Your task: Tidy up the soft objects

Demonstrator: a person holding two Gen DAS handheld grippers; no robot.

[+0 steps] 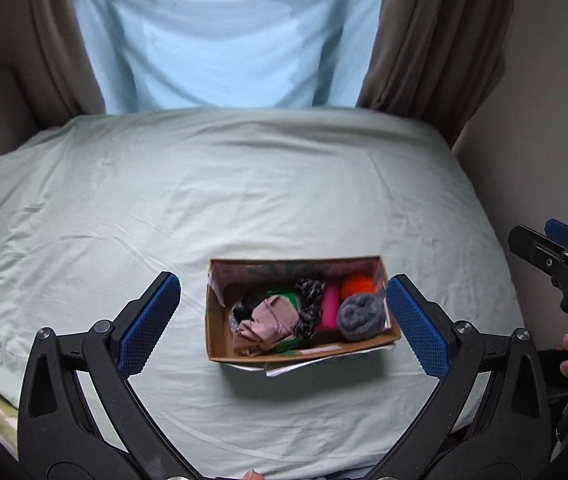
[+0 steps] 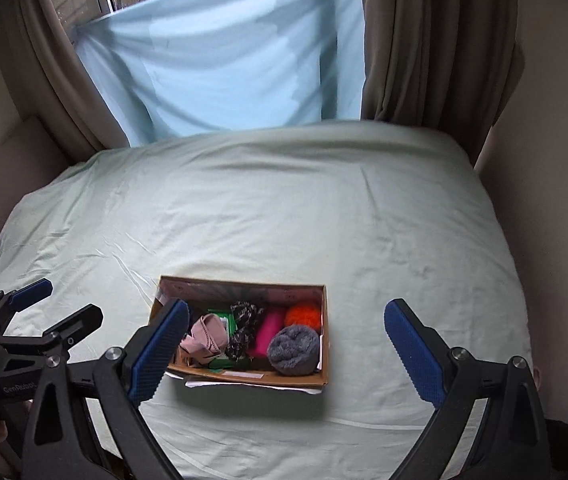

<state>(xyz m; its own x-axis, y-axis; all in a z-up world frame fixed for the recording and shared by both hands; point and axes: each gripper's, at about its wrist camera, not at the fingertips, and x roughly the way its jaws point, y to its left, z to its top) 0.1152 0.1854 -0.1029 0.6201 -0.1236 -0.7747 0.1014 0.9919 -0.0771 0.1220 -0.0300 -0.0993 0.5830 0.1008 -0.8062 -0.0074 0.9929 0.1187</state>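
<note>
Seen from the left wrist camera, a cardboard box [image 1: 300,350] sits on a pale green bed sheet [image 1: 164,208], near the front edge of the bed. Its long axis runs left to right across the view, open top facing up. Inside lie soft items side by side: a pink-beige cloth [image 1: 270,318] at the left, a black-and-white patterned fabric [image 1: 310,308] beside it, a bright pink roll [image 1: 330,306] standing front to back, an orange fluffy ball [image 1: 358,286] at the back right, and a grey fuzzy bundle [image 1: 360,316] in front of it. The left gripper [image 1: 284,322] hangs above the box with its blue-padded fingers spread wide apart, holding nothing. The right gripper [image 1: 552,248] shows at the right edge — its fingers look apart, though only partly in view.

From the right wrist camera, the same box [image 2: 244,378] lies slightly left of centre, long axis again left to right. The right gripper [image 2: 284,352] is wide open and empty; its left finger overlaps the box's left end in the picture. The left gripper [image 2: 58,304] appears at the lower left, fingers parted.

Everything in the box is probably light and squashy — it should give under the pads rather than slip. The grey bundle [image 2: 294,350] looks easiest to take: pinch across its bulk. The cloth [image 2: 204,338] is loose and would likely drape, so grip a thick fold.
</note>
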